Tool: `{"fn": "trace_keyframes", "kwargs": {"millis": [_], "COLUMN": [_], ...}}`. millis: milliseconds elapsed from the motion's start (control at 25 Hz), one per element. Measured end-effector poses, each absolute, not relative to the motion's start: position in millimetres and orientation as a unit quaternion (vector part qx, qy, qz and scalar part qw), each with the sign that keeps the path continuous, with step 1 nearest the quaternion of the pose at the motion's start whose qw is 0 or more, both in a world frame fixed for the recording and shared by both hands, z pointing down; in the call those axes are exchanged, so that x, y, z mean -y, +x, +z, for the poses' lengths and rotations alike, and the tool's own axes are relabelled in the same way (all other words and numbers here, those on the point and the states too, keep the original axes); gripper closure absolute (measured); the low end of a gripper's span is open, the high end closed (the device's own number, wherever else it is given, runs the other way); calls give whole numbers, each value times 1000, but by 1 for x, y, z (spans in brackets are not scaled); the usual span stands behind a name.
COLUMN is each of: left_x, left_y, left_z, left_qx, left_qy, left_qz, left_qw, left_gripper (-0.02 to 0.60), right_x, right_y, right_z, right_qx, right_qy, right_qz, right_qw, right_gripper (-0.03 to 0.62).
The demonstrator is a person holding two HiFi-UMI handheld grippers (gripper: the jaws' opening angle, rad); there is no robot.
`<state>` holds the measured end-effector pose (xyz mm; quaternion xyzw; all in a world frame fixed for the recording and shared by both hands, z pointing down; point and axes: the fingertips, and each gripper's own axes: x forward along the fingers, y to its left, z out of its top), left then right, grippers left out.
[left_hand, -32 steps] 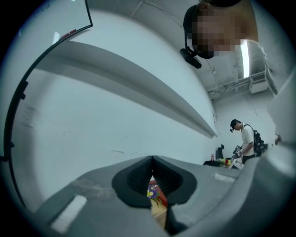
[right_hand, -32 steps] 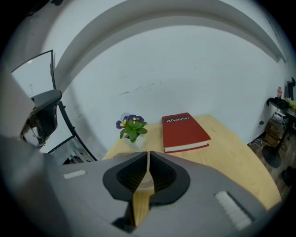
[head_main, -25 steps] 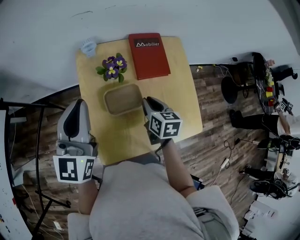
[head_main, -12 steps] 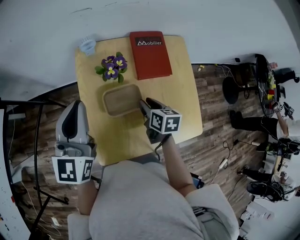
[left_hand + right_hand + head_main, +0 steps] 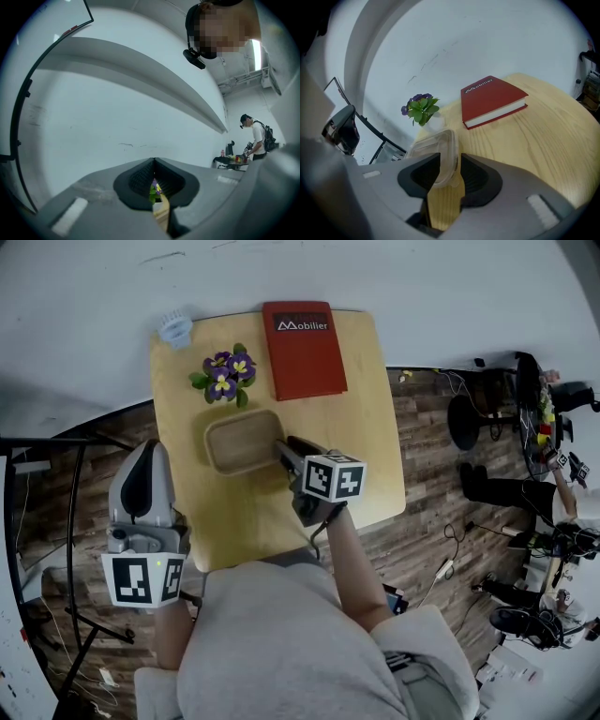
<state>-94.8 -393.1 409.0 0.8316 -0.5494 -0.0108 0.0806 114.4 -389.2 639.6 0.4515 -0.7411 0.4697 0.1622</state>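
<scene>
The clear plastic container [image 5: 246, 440] is sitting on the wooden table [image 5: 367, 457], on the person's side of the red book [image 5: 305, 348] and a little to its left. Its long axis is running across the table, crosswise to the book's long axis. Its right-hand end is lying between the jaws of the right gripper [image 5: 281, 448]. In the right gripper view the jaws of this gripper [image 5: 447, 161] are standing spread, with the container's [image 5: 436, 150] rounded rim rising in the gap. Daylight is showing on at least one side of it, so the pads are straddling the rim rather than pinching it.

The flowering plant [image 5: 223, 376] is standing just left of the book, beyond the container's far edge.

The left gripper [image 5: 147, 448] is hanging off the table's left edge, well apart from the container and far from the book. Its jaws [image 5: 154, 176] are pressed together on nothing. The right gripper is plainly the nearer one.
</scene>
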Motion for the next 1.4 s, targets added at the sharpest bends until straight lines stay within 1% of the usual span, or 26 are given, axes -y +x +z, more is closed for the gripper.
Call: {"fn": "trace_keyframes", "kwargs": {"millis": [80,360,640,680,920,1400], "left_x": [394,396,394,394,394,387], "left_y": [-94,-93,-94,-95,-97,-99], "left_z": [410,411,410,410,408,403], "left_qx": [550,550,552,553,553,547], "left_qy": [831,831,830,830,829,834], "left_qz": [-9,-6,-3,-2,-3,-6], "left_qw": [81,80,78,78,75,69], "left_gripper": [577,577,577,577,577,577], "right_x": [390,393,398,398,397,393], "right_y": [114,115,118,119,116,116], "right_z": [640,640,636,636,631,616], "right_qx": [740,739,730,729,733,733], "right_qy": [449,452,464,466,469,481], "right_qz": [473,475,484,483,472,468], "right_qw": [162,156,132,134,141,113], "right_gripper": [464,480,522,548,551,551]}}
